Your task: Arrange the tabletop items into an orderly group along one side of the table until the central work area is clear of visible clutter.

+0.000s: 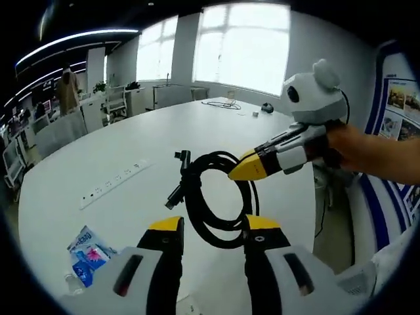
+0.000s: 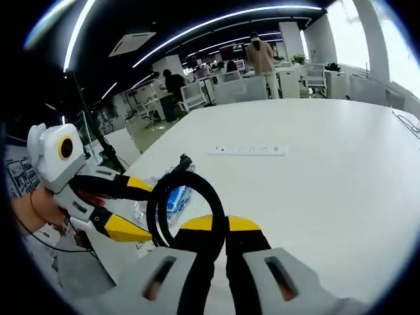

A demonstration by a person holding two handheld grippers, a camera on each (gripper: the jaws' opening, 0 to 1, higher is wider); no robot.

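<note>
A black coiled cable hangs in a loop above the white table, a plug end sticking out to the left. My right gripper comes in from the right, held by a hand, and is shut on the coil's right side. The tips of my left gripper stand open on either side of the loop's lower part. In the right gripper view the right gripper pinches the cable, and the left gripper stands open beside the loop.
A blue snack packet lies near the table's edge beside a clear plastic item. A white power strip lies mid-table. A thin cable and a small dark object lie at the far end.
</note>
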